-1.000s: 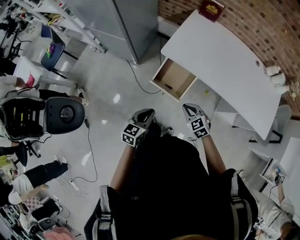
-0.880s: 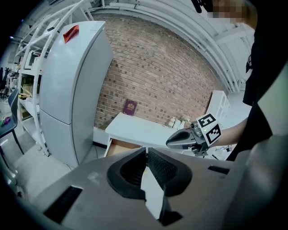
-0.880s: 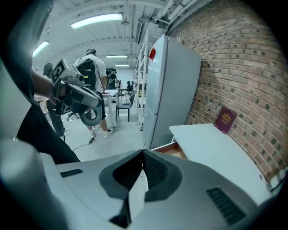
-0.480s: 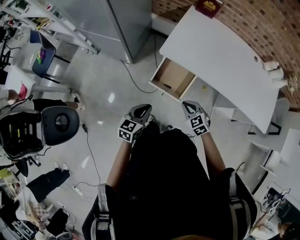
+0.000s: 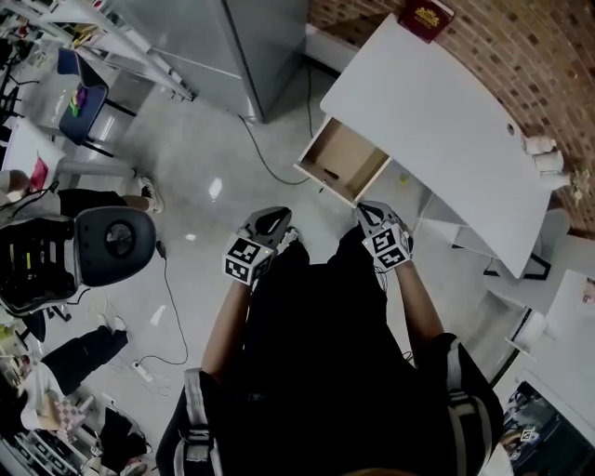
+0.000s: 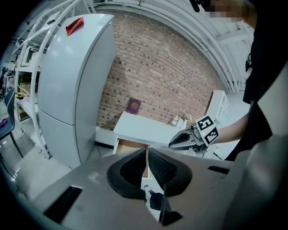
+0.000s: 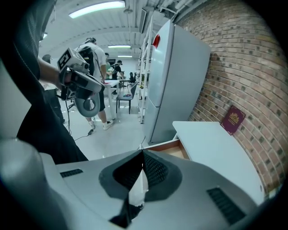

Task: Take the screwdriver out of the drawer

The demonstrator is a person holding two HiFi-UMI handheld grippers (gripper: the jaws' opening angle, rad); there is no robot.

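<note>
In the head view the wooden drawer (image 5: 342,160) stands pulled open from the white desk (image 5: 437,102). A small dark thing (image 5: 330,173) lies on its floor, too small to tell apart. My left gripper (image 5: 282,217) and right gripper (image 5: 363,210) hover over the floor just short of the drawer, both shut and holding nothing. From the left gripper view, the jaws (image 6: 146,155) are pressed together, and the drawer (image 6: 130,144) and the right gripper (image 6: 176,143) lie ahead. The right gripper view shows its shut jaws (image 7: 142,164) before the drawer (image 7: 173,148).
A grey fridge (image 5: 237,46) stands left of the desk, with a black cable (image 5: 274,158) on the floor by it. A red book (image 5: 425,19) lies at the desk's far end. An office chair (image 5: 112,244) and seated people are at the left.
Both grippers have edged slightly nearer to the drawer and stay shut. The drawer is still open.
</note>
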